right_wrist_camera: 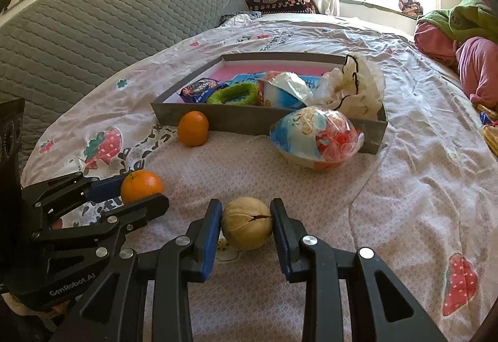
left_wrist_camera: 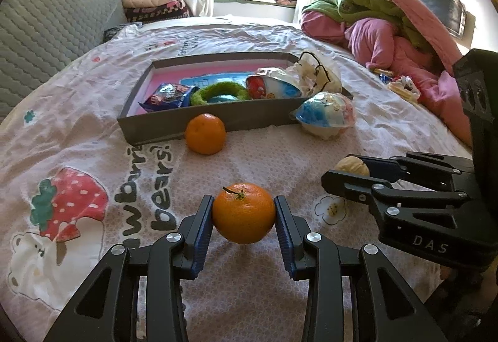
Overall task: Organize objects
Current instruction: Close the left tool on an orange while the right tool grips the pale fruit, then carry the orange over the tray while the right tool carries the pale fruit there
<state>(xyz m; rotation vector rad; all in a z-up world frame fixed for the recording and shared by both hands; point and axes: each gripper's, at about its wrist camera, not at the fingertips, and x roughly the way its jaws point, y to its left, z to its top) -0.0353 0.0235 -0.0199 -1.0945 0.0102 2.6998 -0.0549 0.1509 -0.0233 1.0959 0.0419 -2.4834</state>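
My left gripper (left_wrist_camera: 243, 214) is shut on an orange with a stem (left_wrist_camera: 243, 213), low over the bedsheet. My right gripper (right_wrist_camera: 246, 222) is shut on a cracked walnut (right_wrist_camera: 246, 223); it shows at the right of the left wrist view (left_wrist_camera: 347, 172), with the walnut (left_wrist_camera: 351, 165) between its fingers. The left gripper and its orange (right_wrist_camera: 141, 186) show at the left of the right wrist view. A grey tray (left_wrist_camera: 202, 121) with a pink floor lies ahead, holding a snack packet (left_wrist_camera: 168, 96), a green ring (left_wrist_camera: 218, 93), a wrapped egg toy and a white bag.
A second orange (left_wrist_camera: 205, 133) rests against the tray's front wall. A large wrapped egg toy (left_wrist_camera: 323, 114) lies by the tray's right corner. Pink and green bedding (left_wrist_camera: 389, 30) is piled at the right. A grey quilted headboard (right_wrist_camera: 93, 30) stands at the left.
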